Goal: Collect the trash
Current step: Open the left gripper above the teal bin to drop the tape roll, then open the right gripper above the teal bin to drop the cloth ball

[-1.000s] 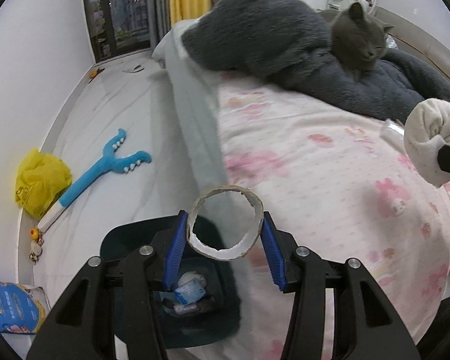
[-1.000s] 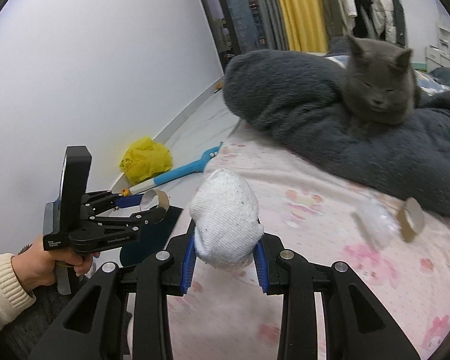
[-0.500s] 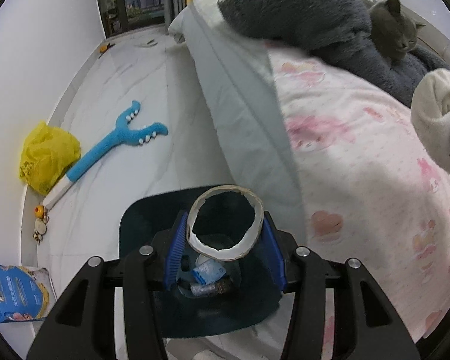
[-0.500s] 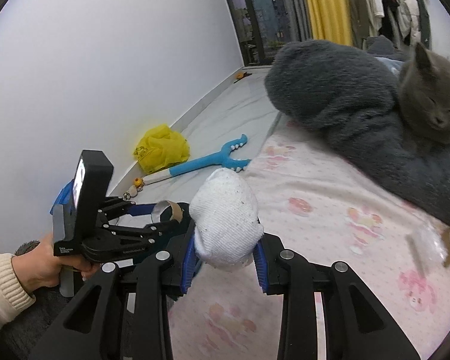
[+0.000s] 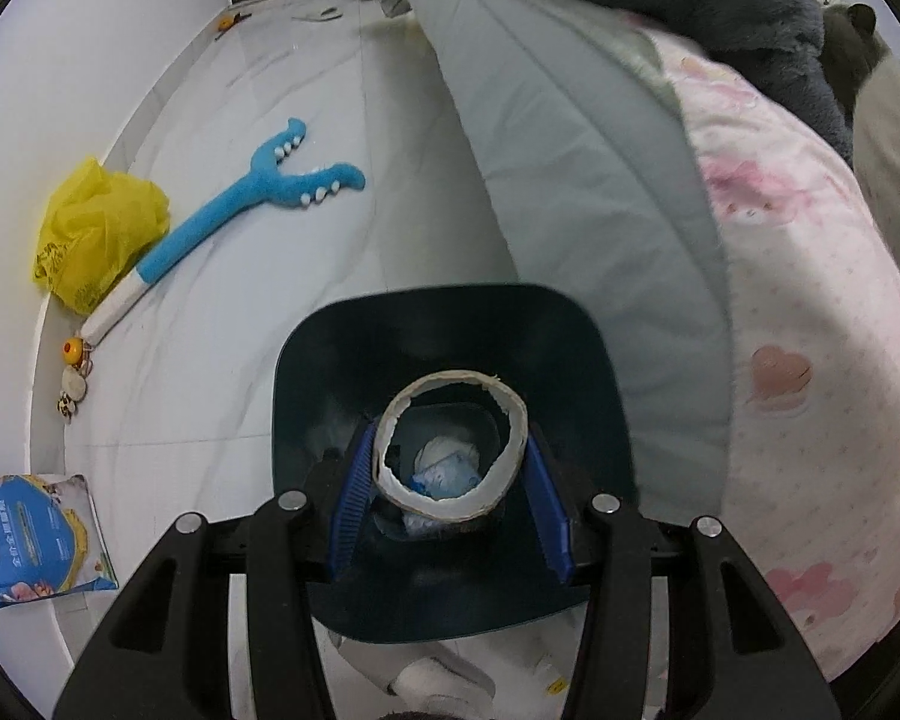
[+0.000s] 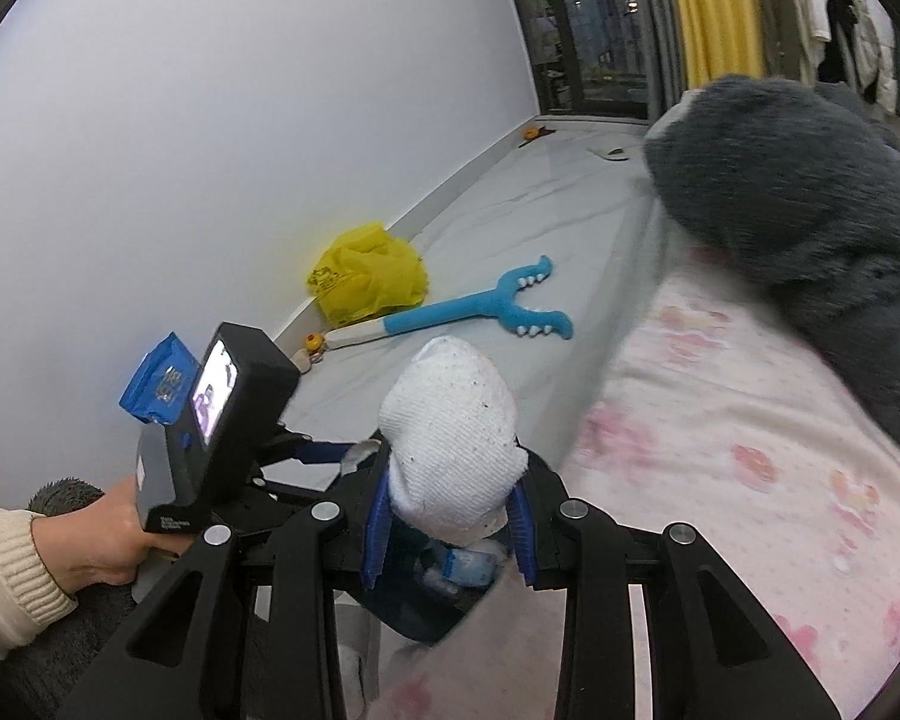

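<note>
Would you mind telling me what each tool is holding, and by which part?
The left tool grips a cardboard ring across its outer sides. The right tool grips a white sock around its lower end.

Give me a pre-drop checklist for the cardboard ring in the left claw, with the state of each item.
1. Cardboard ring between the left claw's blue pads: ok, though the pads look slightly apart from it.
2. Ring over the dark bin's opening: ok, the bin's inside shows through the ring.
3. Room in the bin: ok, only a few scraps lie at the bottom.
4. Right claw out of the drop path: cannot tell; it hovers near the bin, shut on the white sock.
5. Bin upright and steady on the floor: cannot tell, its base is hidden.
</note>
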The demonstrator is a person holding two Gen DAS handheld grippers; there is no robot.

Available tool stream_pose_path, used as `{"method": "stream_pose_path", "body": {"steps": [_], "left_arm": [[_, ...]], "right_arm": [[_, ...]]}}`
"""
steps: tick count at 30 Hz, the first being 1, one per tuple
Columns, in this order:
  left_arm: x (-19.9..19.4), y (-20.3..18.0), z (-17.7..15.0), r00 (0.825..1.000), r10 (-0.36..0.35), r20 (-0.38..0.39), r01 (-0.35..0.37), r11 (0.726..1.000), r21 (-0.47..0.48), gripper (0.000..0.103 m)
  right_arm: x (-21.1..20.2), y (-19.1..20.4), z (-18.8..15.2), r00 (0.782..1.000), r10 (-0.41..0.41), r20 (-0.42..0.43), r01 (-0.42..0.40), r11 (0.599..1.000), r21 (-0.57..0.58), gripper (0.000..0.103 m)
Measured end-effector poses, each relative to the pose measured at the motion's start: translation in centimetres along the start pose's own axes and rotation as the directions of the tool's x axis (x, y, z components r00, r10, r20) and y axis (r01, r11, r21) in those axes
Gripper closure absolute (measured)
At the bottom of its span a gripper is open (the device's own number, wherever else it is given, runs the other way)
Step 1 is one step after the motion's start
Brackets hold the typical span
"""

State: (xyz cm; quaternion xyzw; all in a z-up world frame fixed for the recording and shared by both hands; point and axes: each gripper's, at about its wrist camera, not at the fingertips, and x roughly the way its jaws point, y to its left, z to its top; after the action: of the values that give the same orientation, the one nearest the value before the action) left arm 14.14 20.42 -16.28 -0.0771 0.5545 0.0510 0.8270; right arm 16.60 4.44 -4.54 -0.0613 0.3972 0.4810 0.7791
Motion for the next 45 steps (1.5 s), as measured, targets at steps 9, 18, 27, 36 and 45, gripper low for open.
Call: {"method": "stream_pose_path", "body": {"steps": [9, 18, 27, 36, 45], "left_arm": [[1.8, 1.4, -1.3, 0.996, -0.036, -0.078, 0.035, 0.999, -0.006, 0.05], [2.3, 2.7, -2.0, 0.994, -0.058, -0.095, 0.058, 0.998, -0.003, 0.038], [0.3, 4.4, -2.2, 0.999, -0.05, -0.009, 0.05, 0.998, -0.03, 0.033], [-2.5, 6.7, -1.6, 0.991, -0.057, 0.12, 0.067, 0.994, -0.086, 0.033], [-5.6, 8.0, -1.0, 0.967, -0.058, 0.246, 0.088, 0.99, -0.111, 0.039]], "right_arm": [[3.7, 1.5, 1.3, 0.999, 0.021, -0.04, -0.022, 1.0, -0.021, 0.069], [6.6, 2.3, 1.8, 0.997, 0.016, -0.077, -0.018, 1.0, -0.023, 0.069], [9.8, 2.8, 1.3, 0.989, -0.004, -0.146, 0.001, 1.0, -0.023, 0.069], [13.2, 2.7, 0.5, 0.971, -0.028, -0.237, 0.027, 1.0, -0.008, 0.069], [15.9, 3.5, -0.7, 0.946, -0.045, -0.32, 0.042, 0.999, -0.015, 0.069]]}}
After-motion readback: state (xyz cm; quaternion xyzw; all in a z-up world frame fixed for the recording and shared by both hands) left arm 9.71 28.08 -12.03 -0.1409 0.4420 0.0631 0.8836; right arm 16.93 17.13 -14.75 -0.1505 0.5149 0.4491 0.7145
